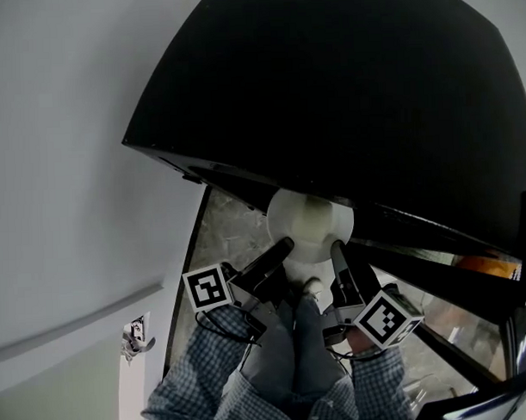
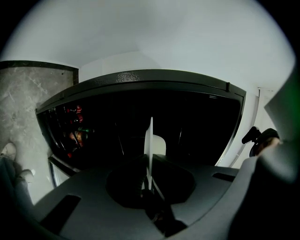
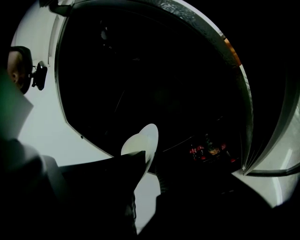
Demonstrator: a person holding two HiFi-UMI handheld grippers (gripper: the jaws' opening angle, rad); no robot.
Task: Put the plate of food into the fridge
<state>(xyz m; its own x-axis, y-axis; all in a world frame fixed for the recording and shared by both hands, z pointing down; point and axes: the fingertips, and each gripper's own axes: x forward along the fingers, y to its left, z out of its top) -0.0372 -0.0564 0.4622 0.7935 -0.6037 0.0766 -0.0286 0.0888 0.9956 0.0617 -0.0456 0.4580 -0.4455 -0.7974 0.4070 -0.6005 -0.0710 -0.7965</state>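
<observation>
A white plate (image 1: 311, 225) is held in front of the dark fridge (image 1: 345, 90), just under its black top edge. My left gripper (image 1: 286, 244) is shut on the plate's left rim and my right gripper (image 1: 337, 245) is shut on its right rim. In the left gripper view the plate (image 2: 150, 143) stands edge-on between the jaws of the left gripper (image 2: 149, 180). In the right gripper view the plate (image 3: 143, 138) juts out past the right gripper (image 3: 147, 161). I cannot make out any food on it. The fridge's inside (image 2: 178, 126) is black.
Red-capped bottles (image 2: 74, 132) sit on a shelf at the fridge's side and also show in the right gripper view (image 3: 206, 150). A white wall (image 1: 64, 186) rises at the left with a socket (image 1: 136, 334). Marble floor (image 1: 229, 232) lies below. My shoes (image 1: 309, 285) are under the plate.
</observation>
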